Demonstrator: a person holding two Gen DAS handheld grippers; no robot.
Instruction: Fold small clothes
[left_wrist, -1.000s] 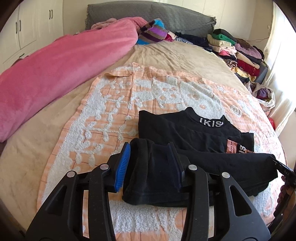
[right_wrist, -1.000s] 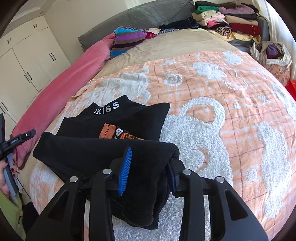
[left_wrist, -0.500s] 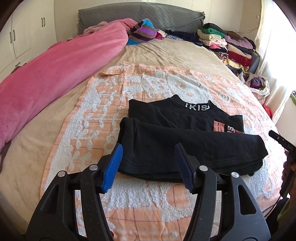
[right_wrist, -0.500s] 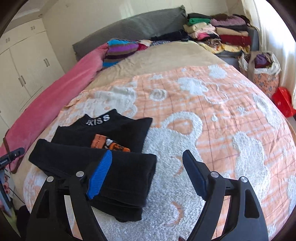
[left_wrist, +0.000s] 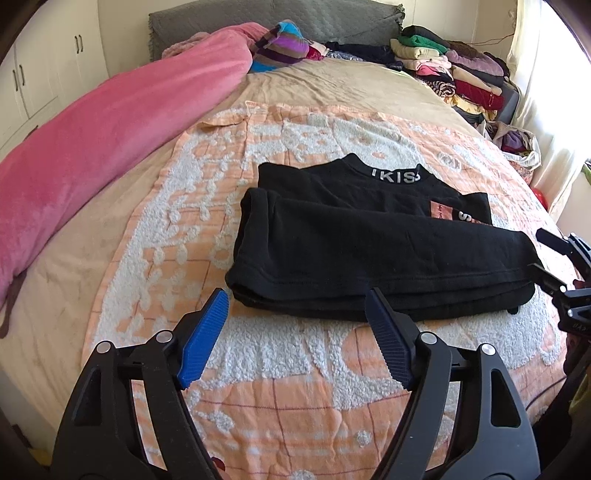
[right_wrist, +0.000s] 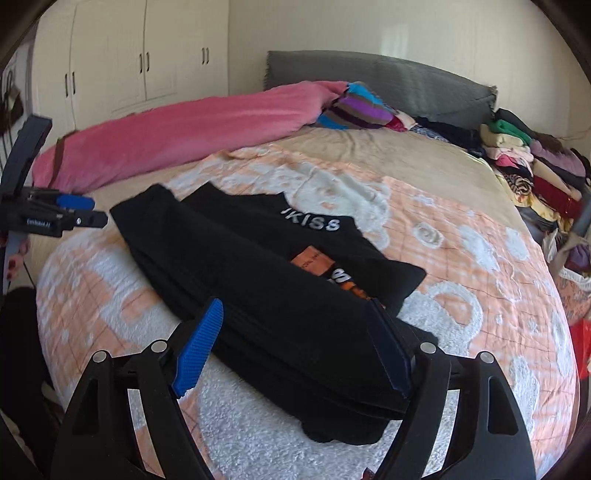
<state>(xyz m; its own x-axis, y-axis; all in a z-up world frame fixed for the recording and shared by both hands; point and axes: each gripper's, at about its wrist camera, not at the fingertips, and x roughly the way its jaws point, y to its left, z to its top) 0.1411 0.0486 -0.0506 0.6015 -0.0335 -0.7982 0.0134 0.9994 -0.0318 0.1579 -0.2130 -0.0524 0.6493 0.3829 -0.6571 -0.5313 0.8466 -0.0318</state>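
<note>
Where the orange-and-white blanket (left_wrist: 280, 373) covers the near part of the bed, a black top (left_wrist: 369, 251) lies flat on it, its lower part folded up over its chest into a long thick band. White letters (left_wrist: 397, 176) run along the collar at the far edge (they read "KISS" in the right wrist view (right_wrist: 312, 221)), and an orange patch (left_wrist: 441, 211) peeks out just past the folded band.

Just short of the top's near folded edge, the left gripper (left_wrist: 295, 314) has its jaws spread wide with nothing between them; its blue pads (left_wrist: 203, 336) are apart from the cloth, with blanket showing below them. The right gripper (right_wrist: 291, 325) sits at the other end of the band, jaws also spread wide and clamping nothing. The band's end lies in the gap between them, with one dark pad (right_wrist: 388, 350) close against the cloth edge, though whether it touches I cannot tell. Each gripper appears at the margin of the other's view.

Beyond the blanket, a plain beige sheet (left_wrist: 332, 88) runs to a grey headboard (left_wrist: 273, 18). A rolled pink blanket (left_wrist: 110, 125) lies along one side of the bed, a striped bundle (left_wrist: 282, 48) rests near its far end, and a stack of folded clothes (left_wrist: 450, 74) sits at the opposite far corner. White cupboards (right_wrist: 122, 62) stand behind the bed.
</note>
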